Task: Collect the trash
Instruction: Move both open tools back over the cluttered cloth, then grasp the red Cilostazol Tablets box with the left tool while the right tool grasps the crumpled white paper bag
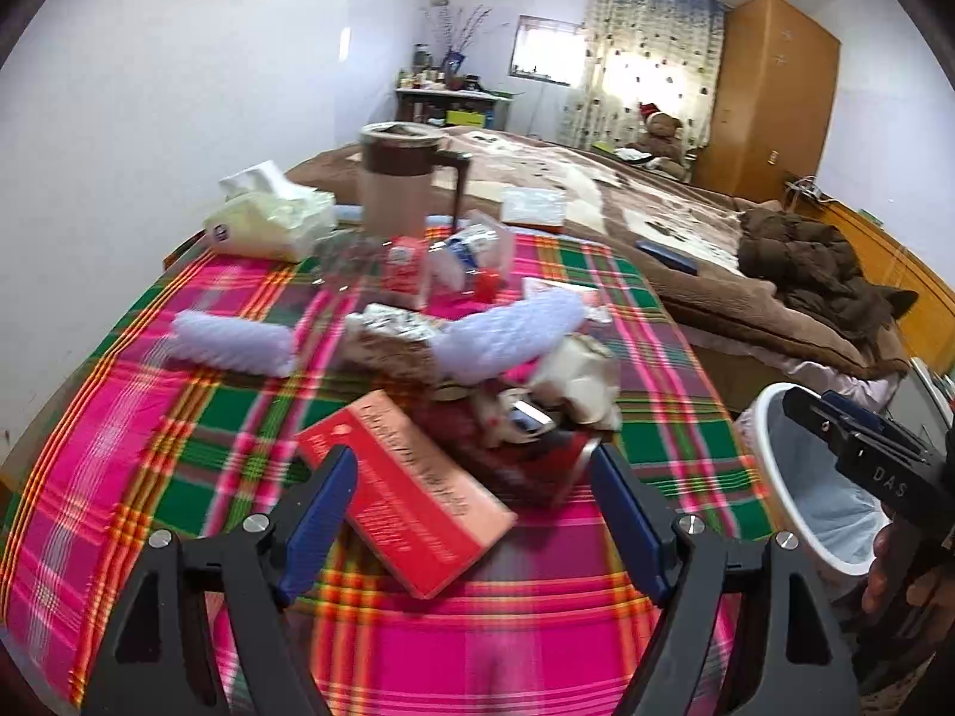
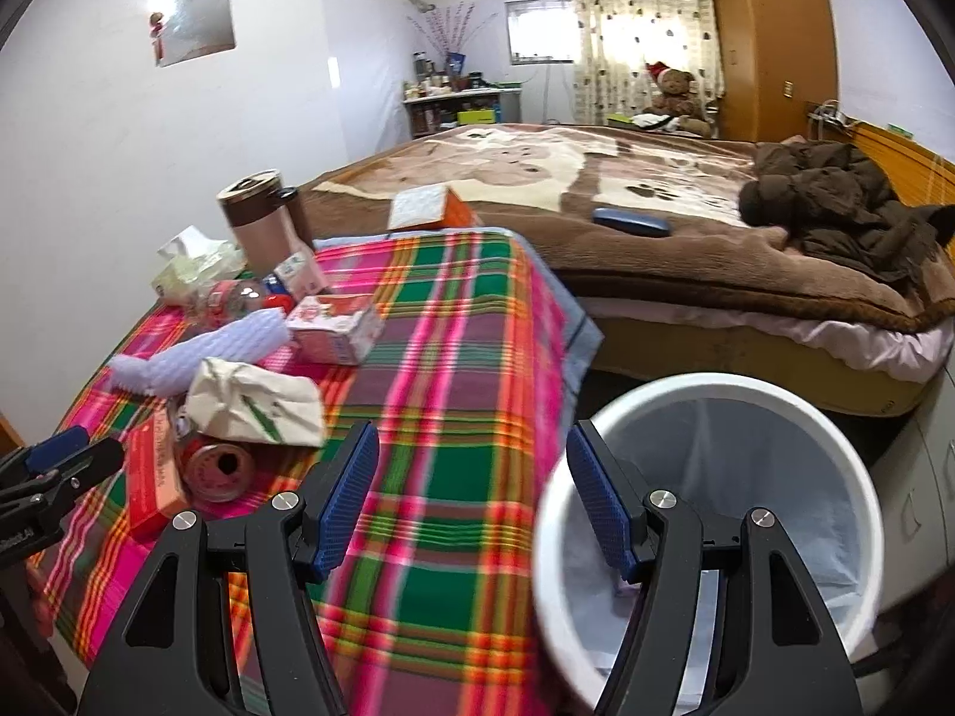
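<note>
Hovering wide and empty, the left gripper [image 1: 471,480] is straddling the red carton [image 1: 406,495], its long axis slanting lower right; the right gripper [image 2: 471,492], also wide, is hanging nearer the bin [image 2: 859,465].

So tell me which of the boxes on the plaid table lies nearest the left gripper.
The long red box, lying flat with its near end between the left gripper's open fingers. The small pink-and-white carton sits farther back, beside the purple foam sleeve.

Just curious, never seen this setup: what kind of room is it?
Likely a home bedroom: a bed with a brown patterned blanket, a tall wooden wardrobe, and a brown teddy bear.
</note>
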`<state>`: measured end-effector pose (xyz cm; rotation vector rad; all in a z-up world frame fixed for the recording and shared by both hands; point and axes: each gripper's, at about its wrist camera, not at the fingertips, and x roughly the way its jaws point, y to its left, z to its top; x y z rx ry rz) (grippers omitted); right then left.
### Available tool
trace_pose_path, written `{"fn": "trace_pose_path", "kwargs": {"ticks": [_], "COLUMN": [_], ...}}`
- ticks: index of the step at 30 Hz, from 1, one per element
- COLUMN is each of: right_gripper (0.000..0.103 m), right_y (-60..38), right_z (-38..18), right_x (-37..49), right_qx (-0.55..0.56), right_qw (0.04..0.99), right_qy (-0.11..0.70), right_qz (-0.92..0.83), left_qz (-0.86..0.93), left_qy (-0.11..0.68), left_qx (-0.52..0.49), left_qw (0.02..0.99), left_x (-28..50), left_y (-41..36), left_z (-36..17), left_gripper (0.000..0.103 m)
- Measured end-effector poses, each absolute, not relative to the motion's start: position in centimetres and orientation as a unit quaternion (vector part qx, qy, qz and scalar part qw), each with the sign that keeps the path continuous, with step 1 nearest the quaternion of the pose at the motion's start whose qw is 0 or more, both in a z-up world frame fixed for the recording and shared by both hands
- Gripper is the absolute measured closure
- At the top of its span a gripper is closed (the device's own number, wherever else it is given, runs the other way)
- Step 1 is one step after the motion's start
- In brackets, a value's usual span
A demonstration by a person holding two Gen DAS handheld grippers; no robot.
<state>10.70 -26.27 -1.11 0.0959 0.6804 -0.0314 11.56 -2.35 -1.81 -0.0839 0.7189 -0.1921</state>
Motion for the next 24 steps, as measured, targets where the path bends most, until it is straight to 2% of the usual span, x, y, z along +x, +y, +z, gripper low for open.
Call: {"fn": "trace_pose_path", "kwargs": {"ticks": [3, 17, 24], "right_gripper": [0.036, 0.036, 0.036], "right_y": [-24.8, -18.4, -16.3], "right_z": [-1.0, -0.7, -1.4], "right_x": [11.3, 15.4, 16.8], "right_qx": [0.041, 0.031, 0.028], "right_qw": [0.941, 0.931, 0.923], "right_qy": [0.335, 0.354, 0.370], "right_qz": [0.000, 0.082, 0.099], "left_qz": [-0.088, -0.087, -0.081], "left_qy": [0.361, 0.424, 0.422], "left_qx": [-0.042, -0.042, -0.048], "left_qw": [0.927, 0.901, 0.902], "left_x": [12.0, 13.7, 13.3], "left_y": [-1.5, -1.1, 1.0], "left_z": [-2.6, -6.8, -6.6], "left_gripper": [0.017, 0.017, 0.013]}}
